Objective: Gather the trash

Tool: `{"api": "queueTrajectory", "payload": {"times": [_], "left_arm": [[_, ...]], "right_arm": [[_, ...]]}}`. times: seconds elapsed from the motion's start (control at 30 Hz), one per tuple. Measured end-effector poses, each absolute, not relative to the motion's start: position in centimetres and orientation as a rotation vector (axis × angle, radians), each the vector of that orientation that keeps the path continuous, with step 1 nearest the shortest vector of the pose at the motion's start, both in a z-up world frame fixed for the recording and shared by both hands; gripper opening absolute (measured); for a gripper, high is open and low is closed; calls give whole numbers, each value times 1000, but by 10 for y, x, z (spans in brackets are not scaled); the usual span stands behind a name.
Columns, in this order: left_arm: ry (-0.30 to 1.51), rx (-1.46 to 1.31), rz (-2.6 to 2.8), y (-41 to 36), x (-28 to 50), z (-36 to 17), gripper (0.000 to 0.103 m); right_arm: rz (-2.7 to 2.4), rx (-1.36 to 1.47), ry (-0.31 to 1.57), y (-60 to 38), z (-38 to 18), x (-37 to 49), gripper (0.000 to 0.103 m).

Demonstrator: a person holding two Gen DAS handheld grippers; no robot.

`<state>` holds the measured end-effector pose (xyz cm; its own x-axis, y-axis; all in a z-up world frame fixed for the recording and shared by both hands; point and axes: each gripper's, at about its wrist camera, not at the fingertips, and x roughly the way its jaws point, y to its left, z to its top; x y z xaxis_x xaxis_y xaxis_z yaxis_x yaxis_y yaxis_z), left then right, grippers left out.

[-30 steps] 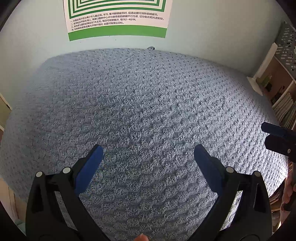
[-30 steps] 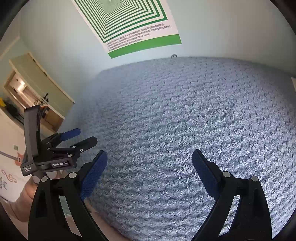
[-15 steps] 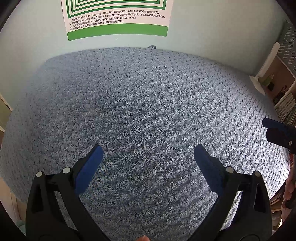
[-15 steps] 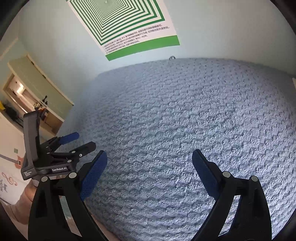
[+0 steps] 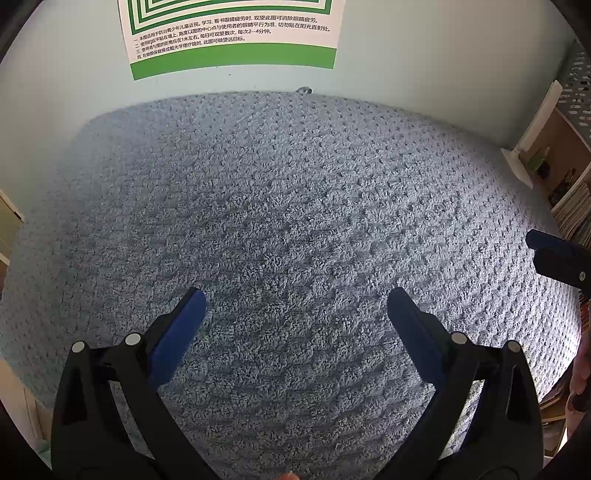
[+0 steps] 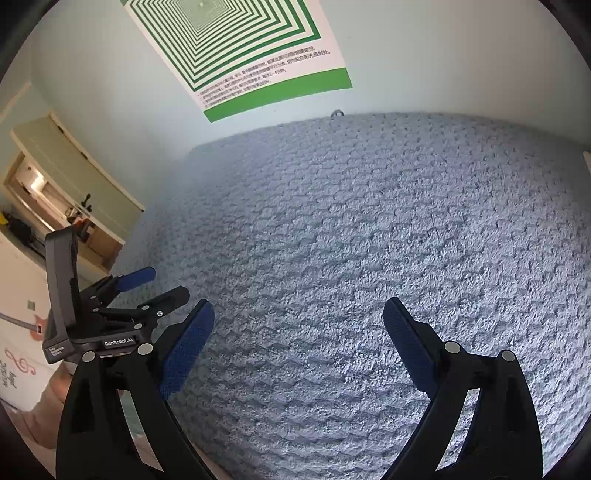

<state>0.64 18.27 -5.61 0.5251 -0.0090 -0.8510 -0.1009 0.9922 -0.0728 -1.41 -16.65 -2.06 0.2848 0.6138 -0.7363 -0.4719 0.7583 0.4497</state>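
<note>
Over the blue textured cloth [image 5: 295, 229], the left gripper [image 5: 295, 306] and right gripper [image 6: 299, 317] both hover with jaws spread wide, holding nothing. No trash shows anywhere, from the poster [image 5: 232, 33] at twelve o'clock down to six, so this looks like the searching step. The next move calls for finding litter beyond this cloth.

Ahead of both pairs of tongs the blue towel [image 5: 295, 221] lies bare, open to pass over. Beyond it the wall [image 5: 424, 55] with its green poster [image 5: 232, 48] closes the way. A bookshelf [image 5: 561, 177] stands to the right of the left tongs [image 5: 295, 306], a door [image 6: 74, 177] left of the right tongs [image 6: 299, 317].
</note>
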Motion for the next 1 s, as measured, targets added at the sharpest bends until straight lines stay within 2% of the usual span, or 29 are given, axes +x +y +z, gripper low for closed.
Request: {"api": "queueTrajectory", "payload": {"times": [1.0], "left_arm": [[1044, -115, 51, 186, 11, -67, 96]], "right_arm": [[696, 176, 1077, -164, -26, -13, 92]]}}
